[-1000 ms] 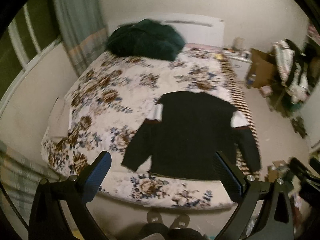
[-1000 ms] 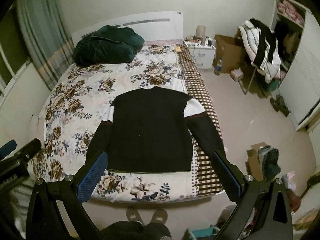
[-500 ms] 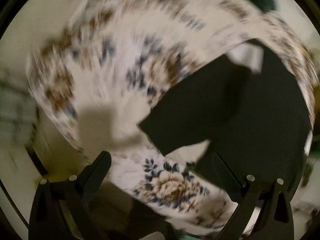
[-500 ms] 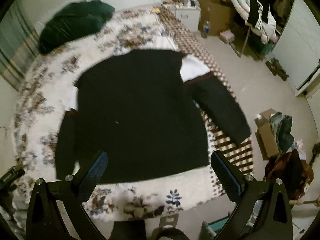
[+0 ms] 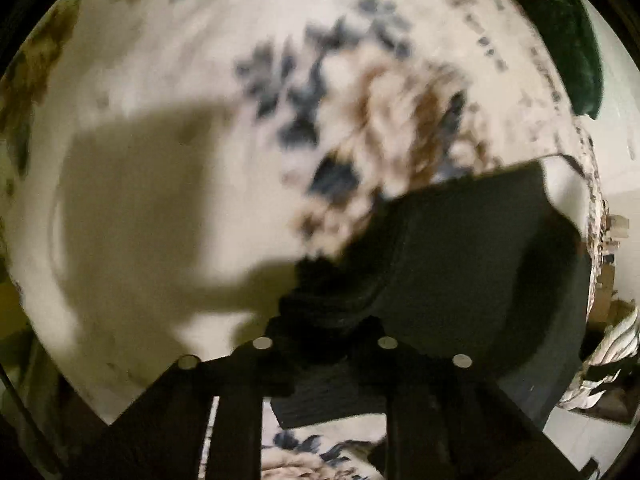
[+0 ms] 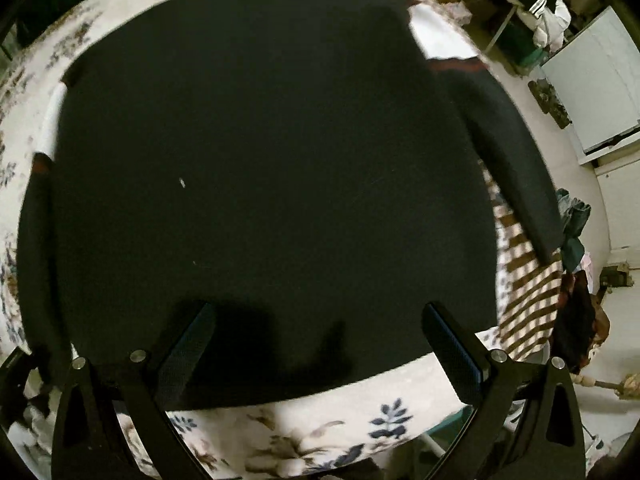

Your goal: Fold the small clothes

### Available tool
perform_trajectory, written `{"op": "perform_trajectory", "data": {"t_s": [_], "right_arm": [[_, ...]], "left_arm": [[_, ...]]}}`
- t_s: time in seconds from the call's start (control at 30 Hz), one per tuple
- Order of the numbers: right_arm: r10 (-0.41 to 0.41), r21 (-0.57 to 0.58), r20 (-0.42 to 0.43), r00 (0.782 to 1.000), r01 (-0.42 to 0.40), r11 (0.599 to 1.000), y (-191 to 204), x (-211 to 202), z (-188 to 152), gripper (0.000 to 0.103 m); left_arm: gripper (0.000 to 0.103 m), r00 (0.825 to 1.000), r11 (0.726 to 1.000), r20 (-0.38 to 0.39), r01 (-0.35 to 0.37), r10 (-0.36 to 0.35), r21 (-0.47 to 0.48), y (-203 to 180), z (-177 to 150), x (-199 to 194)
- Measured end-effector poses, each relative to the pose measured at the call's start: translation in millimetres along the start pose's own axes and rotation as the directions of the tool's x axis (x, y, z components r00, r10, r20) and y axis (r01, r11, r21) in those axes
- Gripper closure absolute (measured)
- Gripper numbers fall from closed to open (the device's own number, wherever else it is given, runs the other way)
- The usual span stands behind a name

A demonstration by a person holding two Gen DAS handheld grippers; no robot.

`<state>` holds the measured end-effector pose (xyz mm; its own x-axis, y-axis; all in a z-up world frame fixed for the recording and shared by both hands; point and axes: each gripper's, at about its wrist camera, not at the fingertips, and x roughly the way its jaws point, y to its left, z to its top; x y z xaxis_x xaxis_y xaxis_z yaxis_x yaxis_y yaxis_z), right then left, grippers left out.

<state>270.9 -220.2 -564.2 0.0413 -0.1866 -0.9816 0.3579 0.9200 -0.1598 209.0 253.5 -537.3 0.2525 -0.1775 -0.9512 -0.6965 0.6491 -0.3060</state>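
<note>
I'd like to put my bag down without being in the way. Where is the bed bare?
The floral bedspread is bare on the left gripper's side, out beyond the sleeve it pinches. A narrow strip along the foot edge, below the black sweater's hem, is free too. The sweater crowds the middle, with the open right gripper over it.

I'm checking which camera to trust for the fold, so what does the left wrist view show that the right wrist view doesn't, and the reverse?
Only the left wrist view shows the left gripper shut on the sweater's left sleeve cuff, bunched between its fingers, plus the gripper's shadow on the quilt.

Only the right wrist view shows the whole black sweater spread flat, its right sleeve draped off the bed edge over the checkered sheet, and the open right gripper above the hem.

Both show the sweater and the floral quilt.
</note>
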Motion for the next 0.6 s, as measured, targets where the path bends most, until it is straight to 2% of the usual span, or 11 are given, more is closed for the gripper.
{"op": "perform_trajectory", "data": {"t_s": [0.1, 0.17, 0.27, 0.37, 0.43, 0.5, 0.57, 0.6], "right_arm": [[-0.007, -0.019, -0.006, 1.0, 0.006, 1.0, 10.7, 7.8, 0.8, 0.0], [-0.013, -0.034, 0.0, 1.0, 0.013, 0.999, 11.4, 3.1, -1.7, 0.0], [-0.011, -0.045, 0.009, 1.0, 0.011, 0.999, 15.9, 0.3, 1.5, 0.0], [-0.003, -0.04, 0.006, 1.0, 0.003, 0.999, 17.3, 5.7, 5.4, 0.0], [-0.003, -0.032, 0.006, 1.0, 0.003, 0.999, 19.4, 7.1, 7.9, 0.0], [0.0, -0.02, 0.009, 1.0, 0.0, 1.0, 19.7, 7.7, 8.7, 0.0], [0.006, -0.011, 0.01, 1.0, -0.006, 1.0, 18.2, 7.1, 9.4, 0.0], [0.013, -0.006, 0.012, 1.0, -0.013, 1.0, 16.1, 6.2, 9.2, 0.0]], "left_arm": [[0.092, 0.995, 0.998, 0.101, 0.012, -0.017, 0.054, -9.1, 15.7, -48.1], [0.092, 0.985, 0.996, 0.172, 0.014, -0.029, 0.091, -8.1, 36.7, -77.6], [0.092, 0.966, 0.99, 0.259, -0.039, 0.003, 0.137, 8.6, 78.7, -87.7], [0.091, 0.954, 0.981, 0.296, -0.096, 0.043, 0.166, 18.5, 125.4, -74.4], [0.089, 0.96, 0.972, 0.274, -0.117, 0.059, 0.202, 18.4, 152.2, -53.1], [0.085, 0.973, 0.97, 0.218, -0.126, 0.081, 0.206, 19.4, 175.6, -30.7], [0.082, 0.983, 0.977, 0.153, -0.131, 0.105, 0.171, 23.1, 188.9, -17.4], [0.081, 0.984, 0.981, 0.152, -0.118, 0.094, 0.156, 23.3, 186.9, -19.5]]}}
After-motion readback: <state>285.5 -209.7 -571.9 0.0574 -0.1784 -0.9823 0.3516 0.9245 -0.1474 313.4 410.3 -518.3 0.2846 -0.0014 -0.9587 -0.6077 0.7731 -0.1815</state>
